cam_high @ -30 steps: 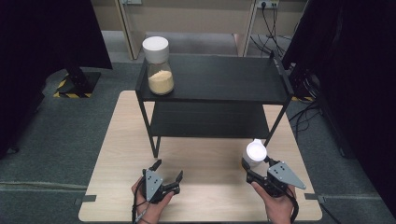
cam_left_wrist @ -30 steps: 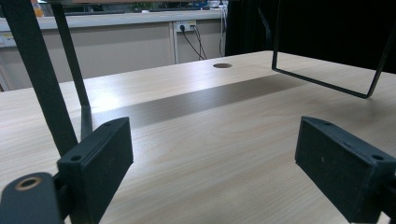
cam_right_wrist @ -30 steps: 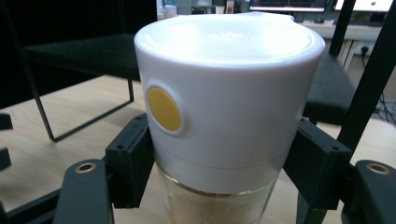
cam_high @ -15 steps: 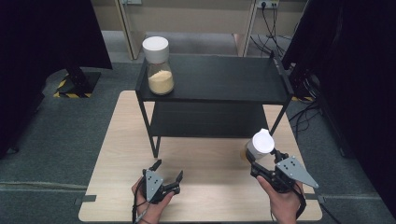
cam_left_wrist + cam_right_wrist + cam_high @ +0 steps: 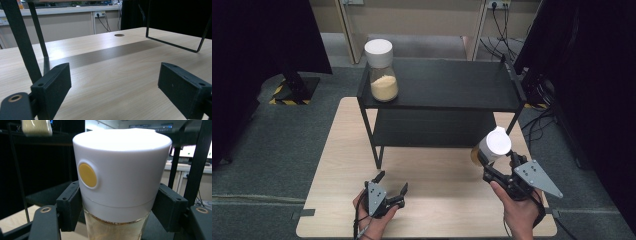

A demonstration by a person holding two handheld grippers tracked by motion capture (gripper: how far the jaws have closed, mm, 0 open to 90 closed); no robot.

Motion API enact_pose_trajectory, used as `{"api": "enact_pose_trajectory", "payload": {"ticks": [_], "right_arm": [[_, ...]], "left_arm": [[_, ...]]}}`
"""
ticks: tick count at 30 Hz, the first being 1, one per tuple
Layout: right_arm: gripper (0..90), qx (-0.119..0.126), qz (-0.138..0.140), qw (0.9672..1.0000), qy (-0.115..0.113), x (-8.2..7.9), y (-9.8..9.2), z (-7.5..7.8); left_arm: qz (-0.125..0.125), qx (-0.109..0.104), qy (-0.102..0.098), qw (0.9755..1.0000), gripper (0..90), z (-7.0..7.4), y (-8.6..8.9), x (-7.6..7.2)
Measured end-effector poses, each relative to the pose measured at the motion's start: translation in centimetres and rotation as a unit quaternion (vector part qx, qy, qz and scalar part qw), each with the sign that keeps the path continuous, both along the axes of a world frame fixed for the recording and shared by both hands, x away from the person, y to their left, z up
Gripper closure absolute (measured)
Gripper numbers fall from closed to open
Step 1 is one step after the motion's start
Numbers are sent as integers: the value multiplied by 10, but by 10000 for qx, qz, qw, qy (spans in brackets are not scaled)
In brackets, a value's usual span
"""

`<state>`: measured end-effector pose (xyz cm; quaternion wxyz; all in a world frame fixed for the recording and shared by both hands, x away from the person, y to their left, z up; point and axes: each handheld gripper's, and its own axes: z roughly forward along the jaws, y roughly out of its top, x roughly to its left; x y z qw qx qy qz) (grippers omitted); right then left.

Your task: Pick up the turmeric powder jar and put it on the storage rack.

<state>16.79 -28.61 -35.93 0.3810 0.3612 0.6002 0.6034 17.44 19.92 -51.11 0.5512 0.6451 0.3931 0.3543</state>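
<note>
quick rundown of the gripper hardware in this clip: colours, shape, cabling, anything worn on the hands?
Both are handheld black two-jaw units. The left gripper and right gripper each carry a grey three-cornered plate dotted with small holes on top. Jaws end in flat rectangular black pads with recessed screw holes; brass-coloured inserts sit lower in the frame. A thin dark cable trails from the left one. Hands are bare: no gloves or sleeves visible.

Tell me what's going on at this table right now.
A person holds a pair of tongs in each hand at a wooden table with a black two-level shelf on it. The right tongs are shut on a white-lidded jar of yellowish powder, held off the table beside the shelf's right front leg. A matching jar on the shelf stands at the top level's left end. The left tongs rest open and empty near the table's front edge.
</note>
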Motion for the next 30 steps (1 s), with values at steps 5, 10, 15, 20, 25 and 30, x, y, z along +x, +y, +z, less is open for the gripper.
{"api": "enact_pose_trajectory", "payload": {"ticks": [5, 10, 15, 20, 25, 30], "right_arm": [[309, 54, 26, 9999, -92, 2, -1, 13], [310, 96, 27, 9998, -185, 2, -1, 23], [310, 140, 45, 9995, -269, 3, -1, 34], [309, 173, 48, 9993, -334, 4, -1, 42], [309, 198, 57, 9991, -375, 4, 0, 49], [310, 203, 65, 9988, -431, 4, 1, 56]], "left_arm": [[7, -14, -3, 10000, 110, 0, 0, 0], [5, -10, 4, 10000, 110, 0, 0, 0], [7, -2, 2, 10000, 111, 0, 0, 0], [12, -17, 5, 10000, 111, 0, 0, 0], [10, -7, 20, 10000, 112, 1, 0, 0], [12, -12, 25, 10000, 112, 1, 0, 0]]}}
